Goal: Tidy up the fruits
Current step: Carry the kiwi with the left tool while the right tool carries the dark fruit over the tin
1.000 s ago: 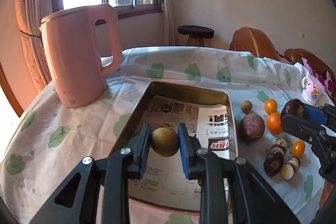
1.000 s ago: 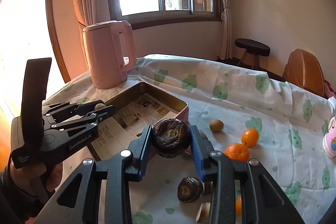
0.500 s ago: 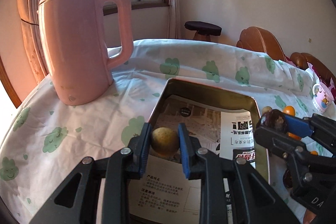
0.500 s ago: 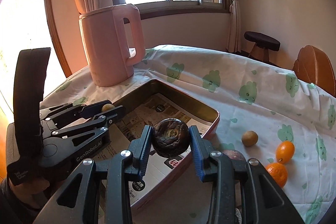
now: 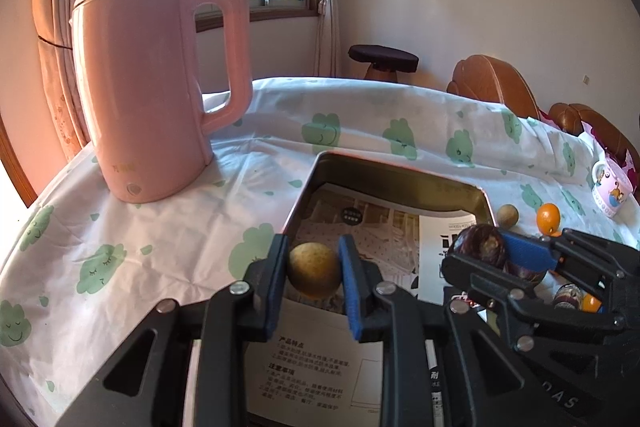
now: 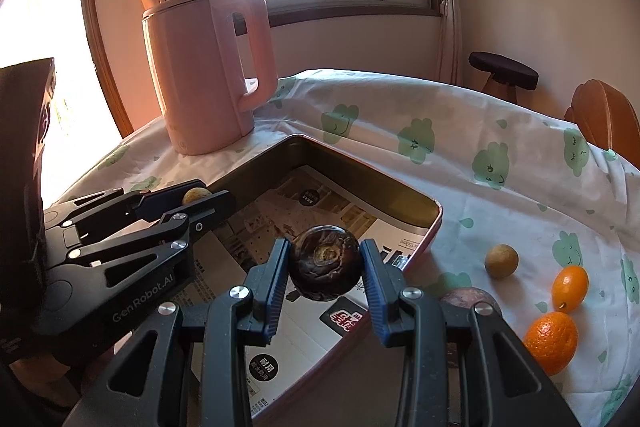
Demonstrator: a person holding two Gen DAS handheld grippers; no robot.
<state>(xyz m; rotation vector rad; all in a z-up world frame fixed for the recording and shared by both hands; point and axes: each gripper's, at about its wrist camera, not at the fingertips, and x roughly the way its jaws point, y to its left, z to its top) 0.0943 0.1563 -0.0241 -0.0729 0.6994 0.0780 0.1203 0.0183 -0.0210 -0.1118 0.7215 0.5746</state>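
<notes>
Blue-padded jaws of the left gripper were clamped on a yellowish round fruit, held over the near left part of the metal tray. The right gripper gripped a dark brown fruit above the tray's paper lining. Loose fruits, among them an orange, lay on the counter to the right; a pink kettle stood far left.

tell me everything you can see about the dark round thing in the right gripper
The dark fruit is a squat, round, brown-purple thing with a wrinkled, glossy skin and a paler rough scar at the centre of the face toward the camera. The right gripper is shut on it, blue ribbed pads pressing its two sides. It hangs above the paper-lined metal tray, touching nothing else. In the left wrist view it shows at.
</notes>
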